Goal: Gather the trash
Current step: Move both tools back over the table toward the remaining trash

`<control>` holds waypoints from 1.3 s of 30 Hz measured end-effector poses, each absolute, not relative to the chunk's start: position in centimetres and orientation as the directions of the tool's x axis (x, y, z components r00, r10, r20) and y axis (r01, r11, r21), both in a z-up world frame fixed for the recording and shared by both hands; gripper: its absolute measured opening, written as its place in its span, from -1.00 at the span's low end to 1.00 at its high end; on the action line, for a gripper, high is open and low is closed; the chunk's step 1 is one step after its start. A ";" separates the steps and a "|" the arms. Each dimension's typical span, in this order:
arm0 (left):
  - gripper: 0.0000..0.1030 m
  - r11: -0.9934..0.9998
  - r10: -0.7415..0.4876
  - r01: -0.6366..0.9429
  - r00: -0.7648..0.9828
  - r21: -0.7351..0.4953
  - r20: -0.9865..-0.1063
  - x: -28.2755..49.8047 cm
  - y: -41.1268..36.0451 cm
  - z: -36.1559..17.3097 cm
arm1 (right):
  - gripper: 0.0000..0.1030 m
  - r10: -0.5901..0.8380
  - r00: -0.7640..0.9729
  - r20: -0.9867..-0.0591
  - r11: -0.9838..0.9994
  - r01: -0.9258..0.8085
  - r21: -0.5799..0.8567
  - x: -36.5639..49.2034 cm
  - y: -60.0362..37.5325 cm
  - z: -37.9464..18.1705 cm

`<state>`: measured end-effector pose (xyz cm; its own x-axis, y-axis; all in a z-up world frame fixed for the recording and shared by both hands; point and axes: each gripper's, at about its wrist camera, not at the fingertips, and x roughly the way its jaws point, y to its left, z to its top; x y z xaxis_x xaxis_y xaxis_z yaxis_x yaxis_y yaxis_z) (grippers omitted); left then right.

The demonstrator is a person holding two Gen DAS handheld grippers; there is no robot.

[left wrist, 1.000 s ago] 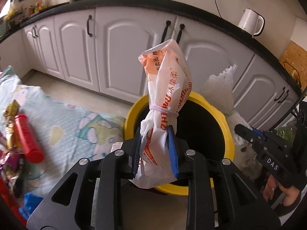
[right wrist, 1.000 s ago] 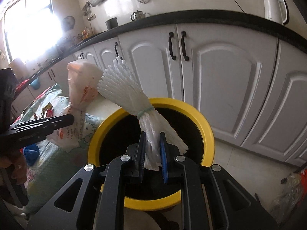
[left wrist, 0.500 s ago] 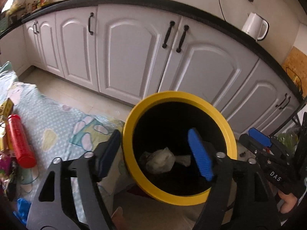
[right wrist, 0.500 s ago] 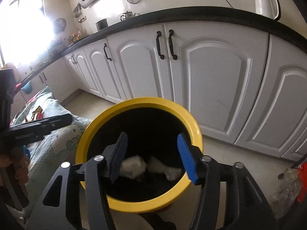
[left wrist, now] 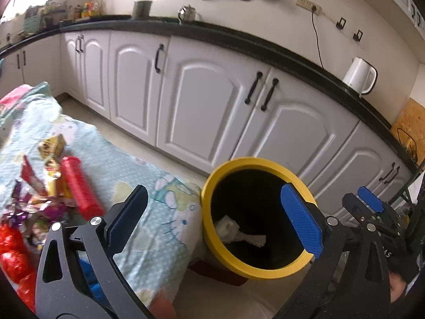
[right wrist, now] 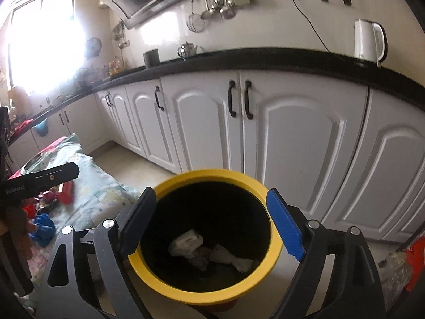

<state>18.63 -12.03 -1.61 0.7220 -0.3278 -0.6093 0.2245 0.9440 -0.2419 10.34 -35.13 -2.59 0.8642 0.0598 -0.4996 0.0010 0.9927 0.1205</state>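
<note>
Jaws of both grippers stood wide apart and were opening further, with nothing between them. A second before, each had been clamped on a bundle held over the bin; half a second before, both were already part-open and empty.

Left gripper (left wrist: 215, 212): blue pads spread, framing the patterned cloth (left wrist: 148, 186) on one side and the bin on the other. The orange-printed white bag it had gripped a second ago was gone from its jaws. Its view now sat higher and further back than before, taking in more of the wall and hanging utensils.

Right gripper (right wrist: 209, 220): pads spread either side of the bin's mouth. The white tied foam-net bundle it had held earlier had left its jaws.

Yellow-rimmed bin (right wrist: 276, 242): black inside, standing on the floor before the white cupboards (right wrist: 292, 138), touching the edge of the cloth in the left view.

Trash in the bin: a pale crumpled bag (right wrist: 187, 240) and the white tied bundle (right wrist: 233, 259) lay at the bottom, side by side. From the left view only a white tied piece (left wrist: 239, 235) showed.

Remaining on the cloth: a red tube (left wrist: 79, 186), a small yellow carton (left wrist: 51, 145) and a heap of shiny wrappers (left wrist: 29, 207), placed as they were a second earlier.

White kettle (right wrist: 368, 41): on the black surface above the cupboards.
</note>
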 end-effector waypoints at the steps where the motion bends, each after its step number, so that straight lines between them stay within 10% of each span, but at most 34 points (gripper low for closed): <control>1: 0.79 0.945 -0.324 0.220 0.728 -0.240 -0.604 18.5 -11.8 -1.4 | 0.67 0.062 0.869 -0.491 0.993 -0.003 0.119 10.3 -34.9 -2.3; 39: 0.79 0.984 -0.011 -0.080 0.867 -0.161 -0.497 12.2 4.4 2.1 | 0.71 0.402 0.793 -0.457 0.908 -0.409 0.089 8.6 -19.0 0.9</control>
